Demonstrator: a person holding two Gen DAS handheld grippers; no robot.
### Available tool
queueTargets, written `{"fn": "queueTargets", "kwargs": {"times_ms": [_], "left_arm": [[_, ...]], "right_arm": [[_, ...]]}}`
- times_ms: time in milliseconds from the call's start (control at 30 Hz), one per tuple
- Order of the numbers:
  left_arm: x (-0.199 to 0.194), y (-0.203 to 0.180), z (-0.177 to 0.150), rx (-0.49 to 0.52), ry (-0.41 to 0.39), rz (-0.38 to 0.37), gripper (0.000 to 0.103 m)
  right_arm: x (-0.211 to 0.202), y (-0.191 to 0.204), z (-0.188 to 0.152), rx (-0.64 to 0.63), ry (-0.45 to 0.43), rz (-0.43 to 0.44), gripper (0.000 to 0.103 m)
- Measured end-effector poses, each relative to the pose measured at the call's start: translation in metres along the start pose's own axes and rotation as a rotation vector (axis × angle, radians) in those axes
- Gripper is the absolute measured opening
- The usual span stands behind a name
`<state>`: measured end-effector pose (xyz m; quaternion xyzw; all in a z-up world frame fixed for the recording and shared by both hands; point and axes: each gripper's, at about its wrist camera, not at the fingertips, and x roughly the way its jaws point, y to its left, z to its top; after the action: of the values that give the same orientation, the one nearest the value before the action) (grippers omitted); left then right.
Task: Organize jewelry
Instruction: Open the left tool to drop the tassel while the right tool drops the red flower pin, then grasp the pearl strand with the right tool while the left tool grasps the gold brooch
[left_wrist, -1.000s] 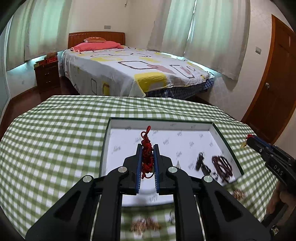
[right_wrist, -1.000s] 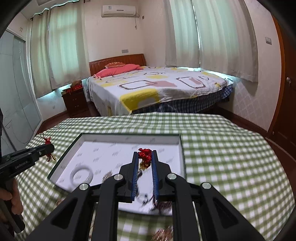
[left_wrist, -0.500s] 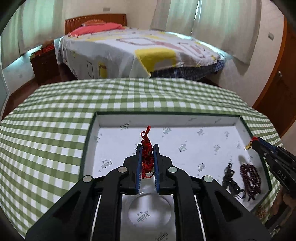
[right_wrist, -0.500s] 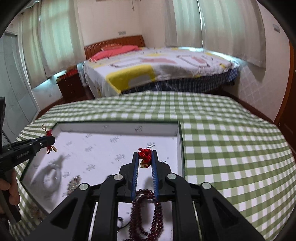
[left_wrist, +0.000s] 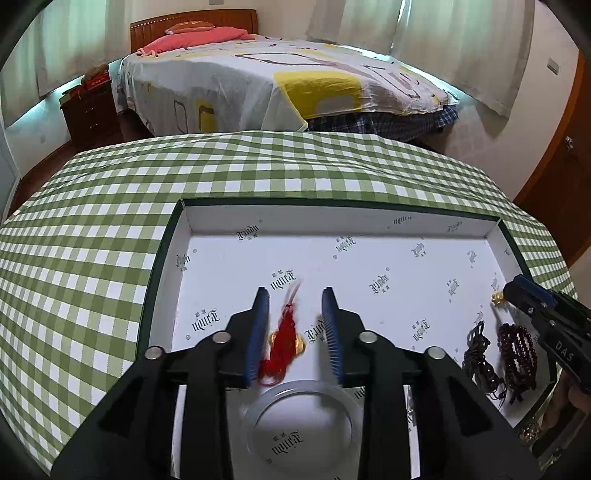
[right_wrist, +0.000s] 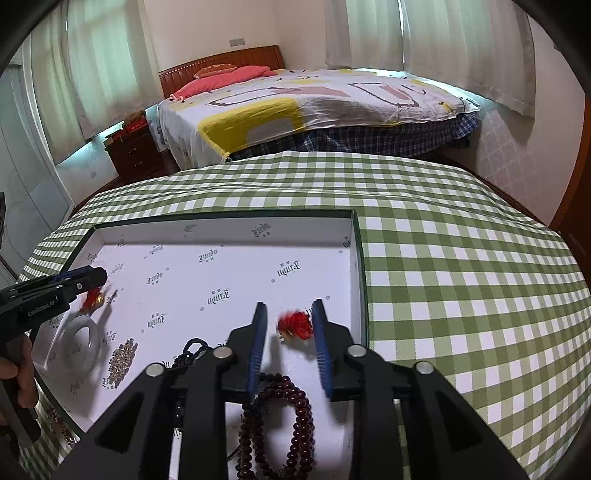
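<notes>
box floor (left_wrist: 369, 258) bare toward far wall, bangle (left_wrist: 303, 417) and beads (left_wrist: 517, 354) crowding near edge

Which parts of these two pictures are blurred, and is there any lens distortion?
Left wrist view: the red tassel charm between the open jaws of the left gripper is motion-smeared, while the box print stays sharp. Right wrist view: the red knot ornament at the right gripper is smeared too. Both views: fisheye bends the checked tablecloth edge into a curve.

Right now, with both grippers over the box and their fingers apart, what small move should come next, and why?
Probably lift both grippers straight up and clear of the box. The left gripper has just been opening, and its red knot charm sits blurred and loose between the fingers; the right gripper likewise, over its red knot. Neither appears gripped.
</notes>
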<state>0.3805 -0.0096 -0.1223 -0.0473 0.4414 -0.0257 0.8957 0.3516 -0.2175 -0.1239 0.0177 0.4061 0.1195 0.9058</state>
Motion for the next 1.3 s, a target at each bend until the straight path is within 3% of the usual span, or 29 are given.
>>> {"fn": "queueTargets", "kwargs": {"times_ms": [67, 267, 767, 967, 1300], "left_arm": [[-0.002, 0.0, 0.0, 0.0, -0.009, 0.001, 0.045], [-0.015, 0.003, -0.004, -0.002, -0.041, -0.007, 0.051], [-0.106, 0.023, -0.04, 0.013, -0.203, 0.034, 0.058], [-0.125, 0.032, -0.063, 0.001, -0.206, 0.042, 0.058], [-0.133, 0.058, -0.115, -0.055, -0.143, 0.056, 0.058]], "right_arm": [[-0.001, -0.001, -0.001, 0.003, -0.005, 0.001, 0.034], [-0.011, 0.003, -0.004, -0.005, -0.028, -0.005, 0.034], [-0.069, 0.039, -0.019, -0.019, -0.134, -0.005, 0.04], [-0.083, 0.058, -0.045, -0.004, -0.128, 0.014, 0.045], [-0.088, 0.084, -0.095, -0.01, -0.07, 0.035, 0.054]]}}
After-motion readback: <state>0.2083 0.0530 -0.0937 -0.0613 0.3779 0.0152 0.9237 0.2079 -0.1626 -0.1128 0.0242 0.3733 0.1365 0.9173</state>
